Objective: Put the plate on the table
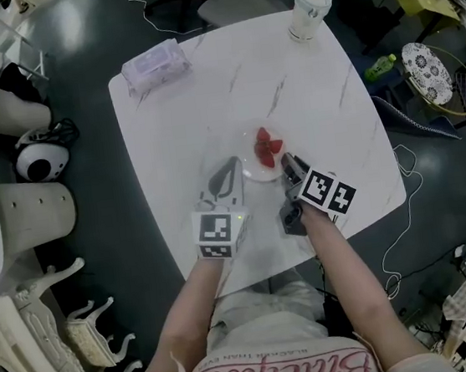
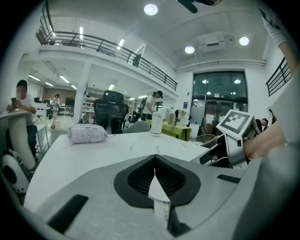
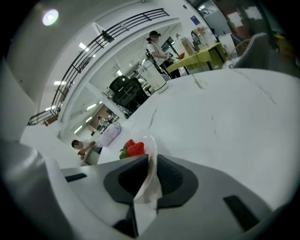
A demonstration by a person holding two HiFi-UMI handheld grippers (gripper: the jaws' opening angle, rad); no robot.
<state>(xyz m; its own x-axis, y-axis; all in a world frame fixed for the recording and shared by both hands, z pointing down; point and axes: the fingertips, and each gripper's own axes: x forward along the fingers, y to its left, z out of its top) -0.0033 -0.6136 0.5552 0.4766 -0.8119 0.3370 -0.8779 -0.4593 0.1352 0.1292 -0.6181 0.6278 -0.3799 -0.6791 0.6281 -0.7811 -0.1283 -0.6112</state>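
Right tongs [image 1: 286, 166] clamp the rim of the plate [image 1: 254, 168] at its 4 o'clock, strawberries [image 1: 267, 146] on it. Left tongs [image 1: 229, 169], closed on nothing, sit at its 8 o'clock.

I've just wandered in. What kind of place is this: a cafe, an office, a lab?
Most likely a large open-plan office or work hall, not a home. A railed upper gallery runs above the floor, office chairs stand beyond the white table, and tall glass doors close the far end.
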